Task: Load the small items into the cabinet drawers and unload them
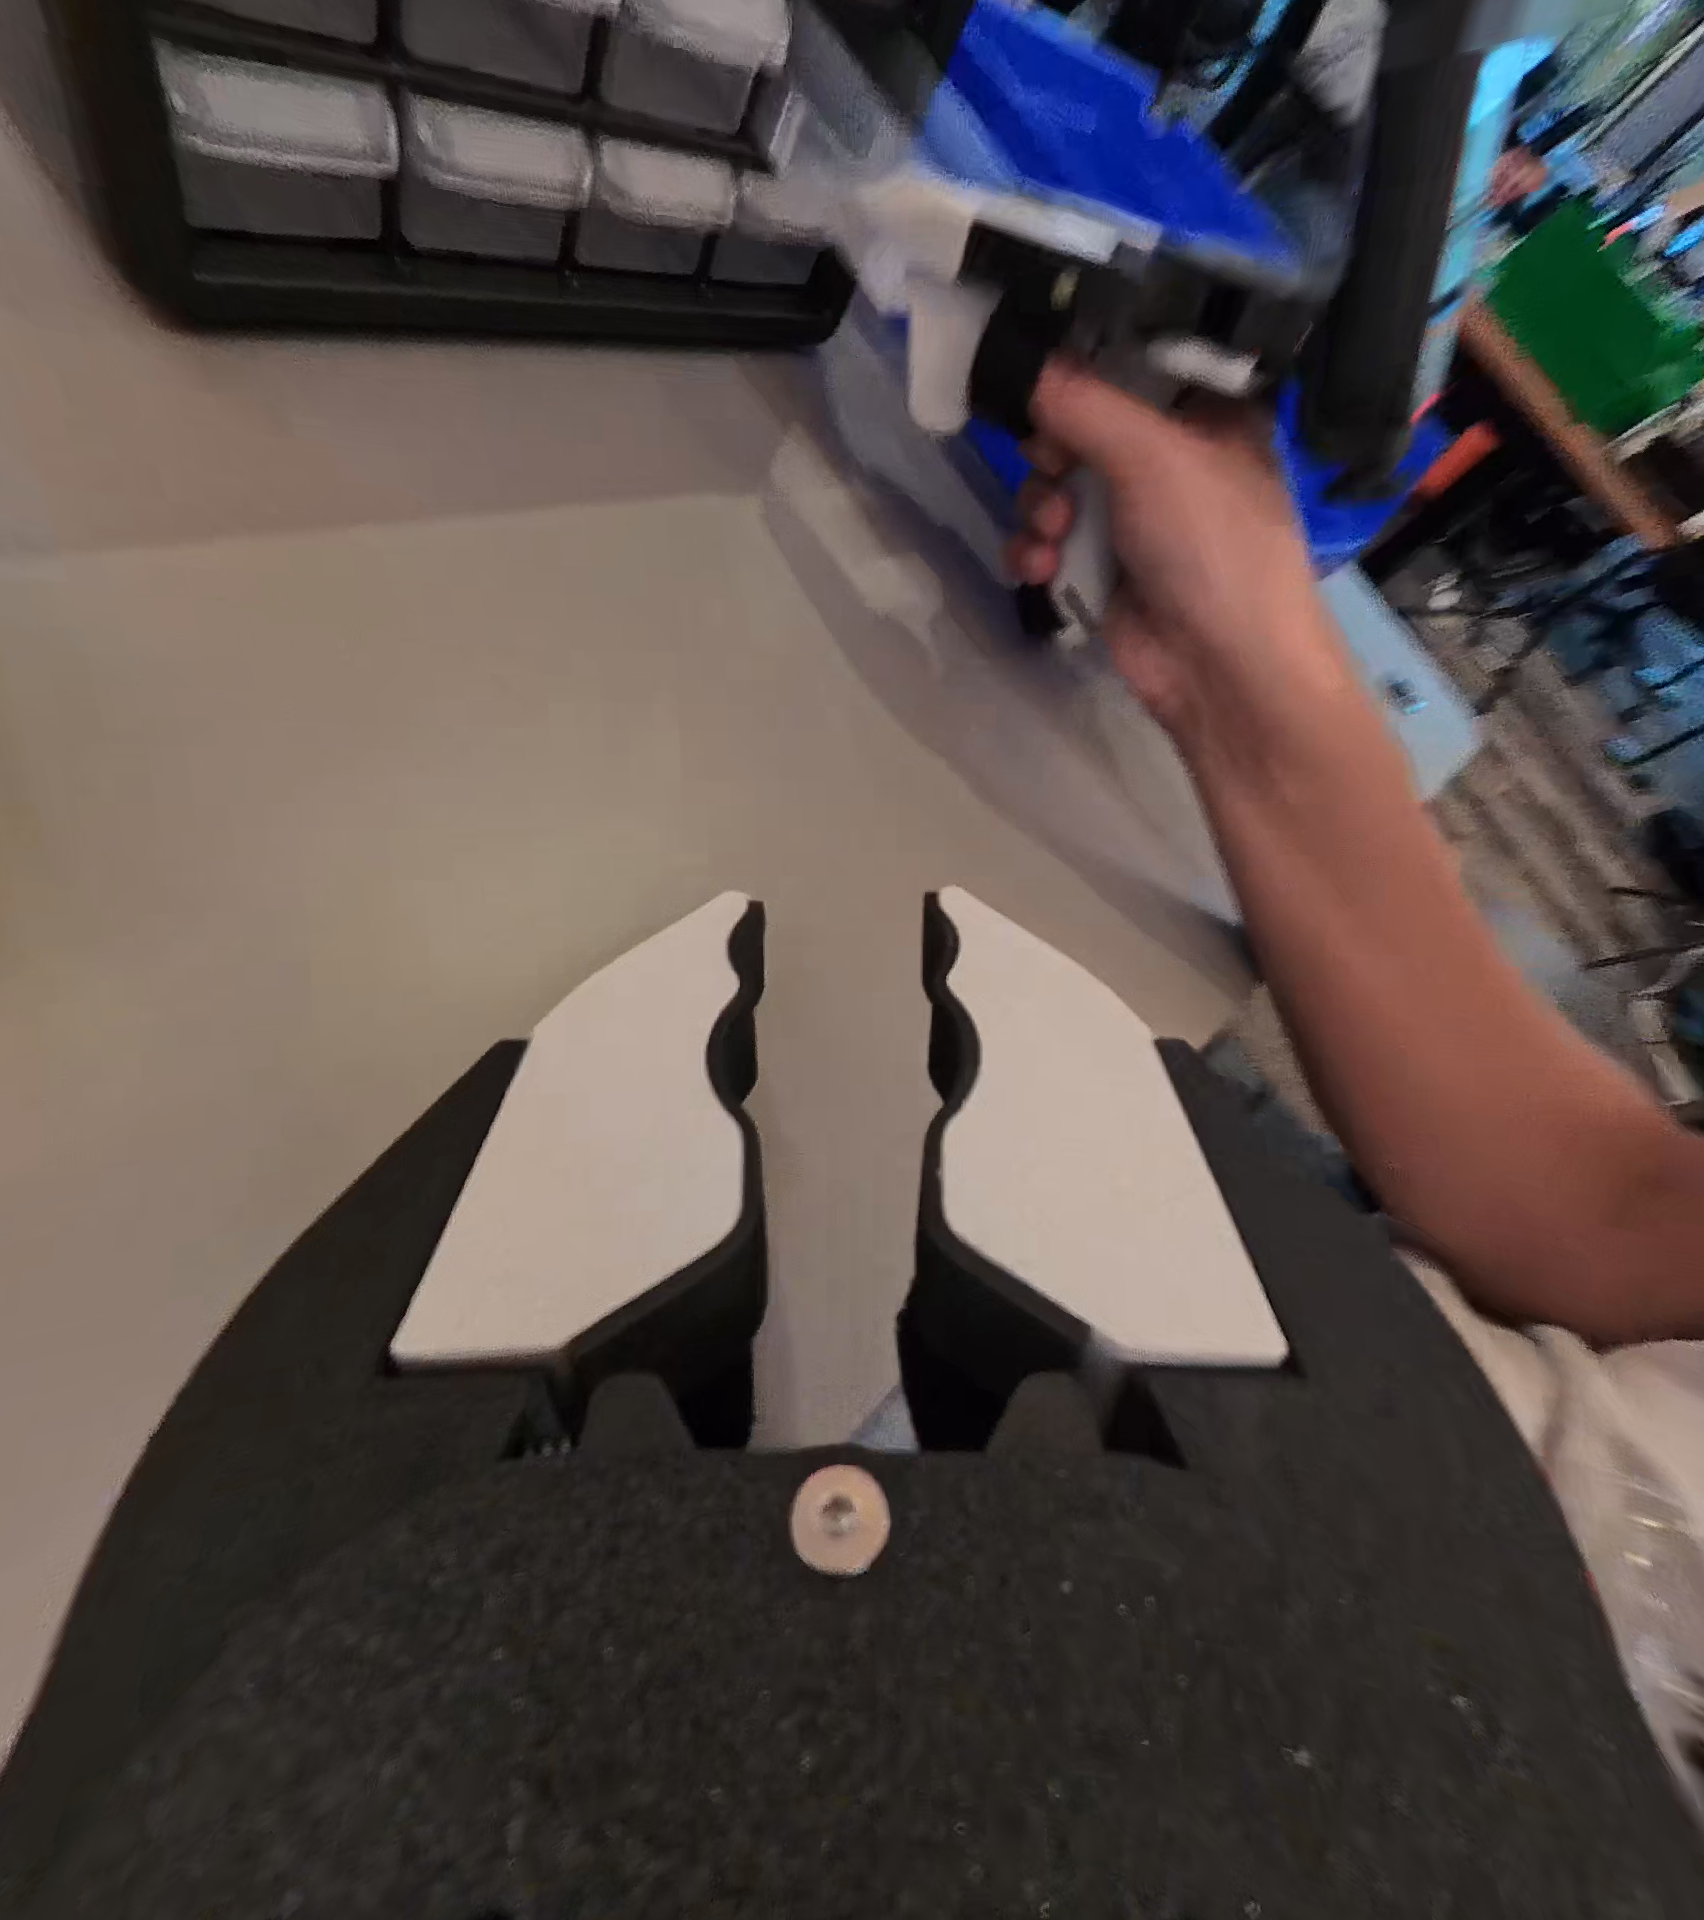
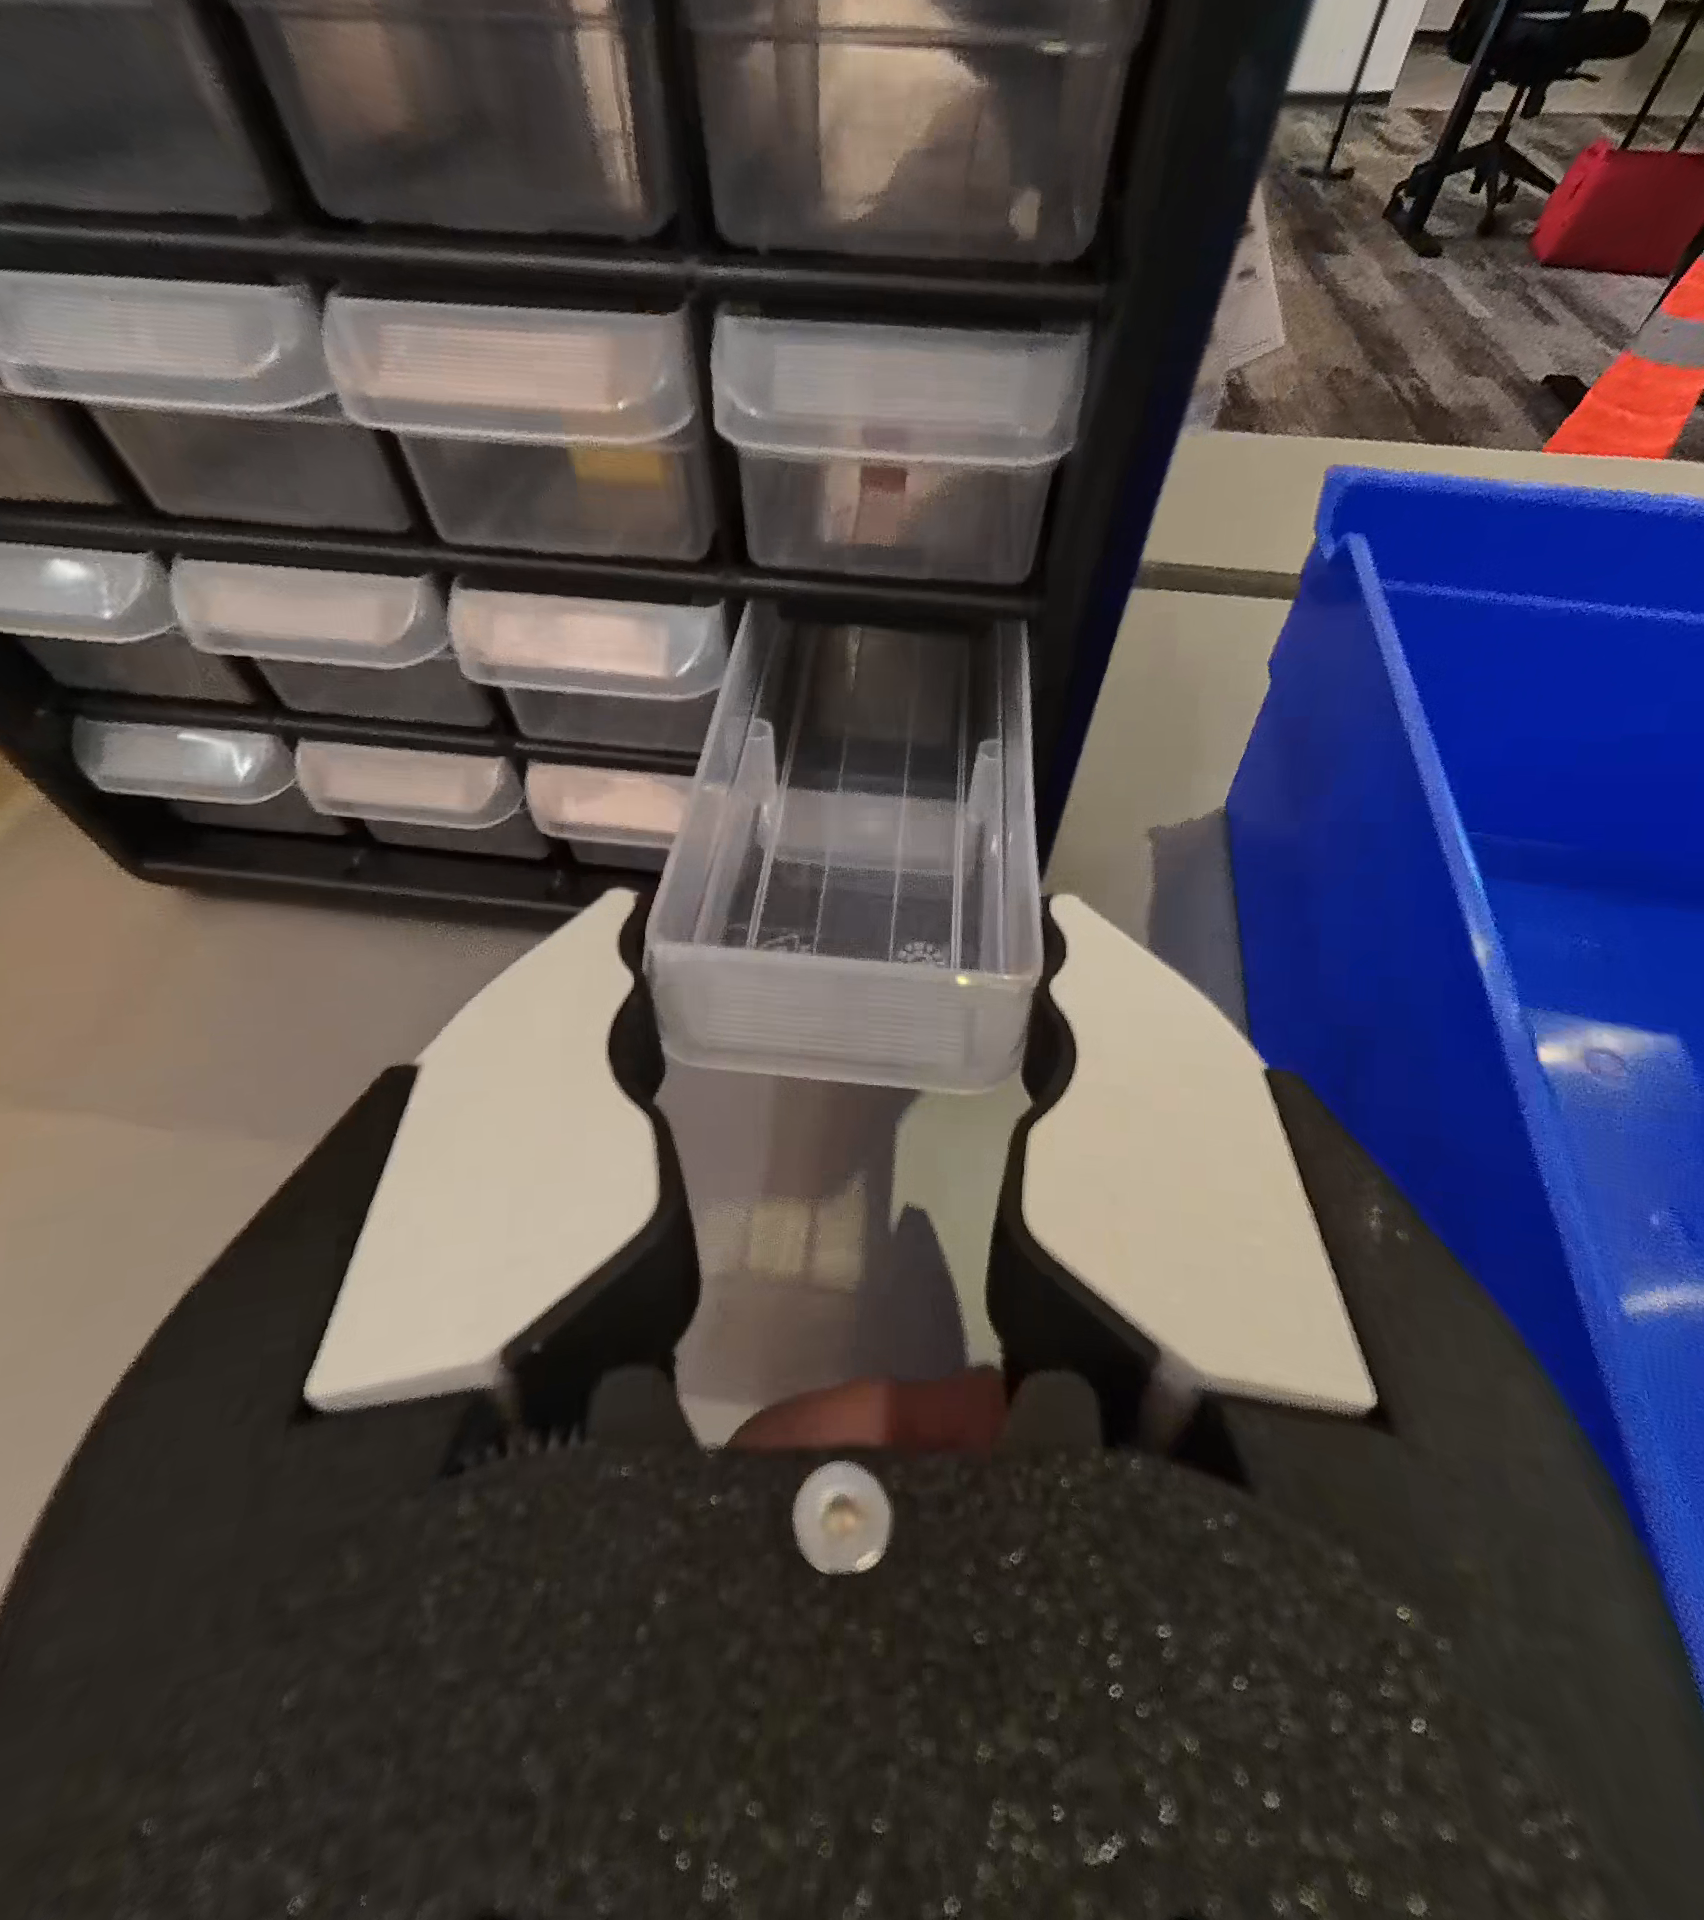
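Observation:
A black cabinet (image 2: 1118, 416) of small clear drawers stands on the table. My right gripper (image 2: 843, 935) is shut on the front of one clear drawer (image 2: 843, 1018), one finger on each side. This drawer is pulled far out of the right column and looks empty. Some shut drawers hold small items, dimly seen. My left gripper (image 1: 843, 914) is open and empty, above bare table in front of the cabinet (image 1: 474, 291). The left wrist view shows the right gripper (image 1: 941, 343), blurred, held by a hand (image 1: 1170, 540) at the cabinet's right end.
A large blue bin (image 2: 1554, 831) stands on the beige table (image 1: 308, 727) just right of the cabinet and the pulled-out drawer. The table's edge runs behind the bin. Beyond it are an orange cone (image 2: 1700, 312), a red bag (image 2: 1627, 208) and chairs. One gripper's finger ends stand about 30 centimeters off the other's.

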The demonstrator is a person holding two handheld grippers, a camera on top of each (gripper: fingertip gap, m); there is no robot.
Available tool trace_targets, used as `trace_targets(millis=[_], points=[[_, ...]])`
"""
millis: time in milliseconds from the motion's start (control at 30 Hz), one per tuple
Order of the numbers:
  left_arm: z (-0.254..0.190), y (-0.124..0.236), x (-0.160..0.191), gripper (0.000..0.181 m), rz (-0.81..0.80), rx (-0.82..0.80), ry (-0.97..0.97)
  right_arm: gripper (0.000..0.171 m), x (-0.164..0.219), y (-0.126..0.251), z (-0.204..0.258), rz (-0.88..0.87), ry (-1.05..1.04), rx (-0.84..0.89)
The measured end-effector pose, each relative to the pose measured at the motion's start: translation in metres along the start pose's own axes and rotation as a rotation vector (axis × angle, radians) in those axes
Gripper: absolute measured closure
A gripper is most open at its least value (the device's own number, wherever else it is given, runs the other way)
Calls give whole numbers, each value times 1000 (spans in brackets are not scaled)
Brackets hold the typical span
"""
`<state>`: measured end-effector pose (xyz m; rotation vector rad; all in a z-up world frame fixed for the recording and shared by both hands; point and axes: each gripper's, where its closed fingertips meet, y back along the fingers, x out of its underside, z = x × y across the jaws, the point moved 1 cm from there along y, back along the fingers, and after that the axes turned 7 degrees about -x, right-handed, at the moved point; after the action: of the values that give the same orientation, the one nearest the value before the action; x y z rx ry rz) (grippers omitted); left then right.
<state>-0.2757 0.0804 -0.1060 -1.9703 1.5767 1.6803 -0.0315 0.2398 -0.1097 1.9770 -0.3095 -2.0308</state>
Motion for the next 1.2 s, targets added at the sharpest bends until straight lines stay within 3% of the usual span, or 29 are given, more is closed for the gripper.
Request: trace_targets(millis=[100, 233, 333, 433, 500, 600, 733, 933, 1033, 1200], points=[[15, 26, -38, 150, -30, 18, 34, 103, 3, 6, 0, -3, -9, -12], [105, 42, -78, 150, 202, -280, 56, 103, 1, 5, -1, 0, -2, -22], [155, 21, -115, 150, 316, -312, 27, 103, 3, 4, -2, 3, 15, -19], [209, -16, -135, 155, 439, -347, -216, 104, 4, 4, -1, 4, 17, -21], [226, -41, -132, 157, 507, -250, -359, 104, 4, 4, -1, 3, 17, -23], [245, -66, -119, 160, 617, -156, -401, 104, 5, 4, -1, 5, 16, -29], [256, -88, -118, 160, 626, -120, -465, 104, 5, 4, -1, 8, 24, -26], [269, -97, -106, 161, 712, -150, -529, 104, 5, 5, -1, 13, 21, -34], [276, -99, -104, 171, 717, -191, -592, 104, 5, 5, 0, 14, 24, -31], [277, -83, -112, 171, 700, -247, -620, 104, 5, 5, 0, 11, 18, -37]])
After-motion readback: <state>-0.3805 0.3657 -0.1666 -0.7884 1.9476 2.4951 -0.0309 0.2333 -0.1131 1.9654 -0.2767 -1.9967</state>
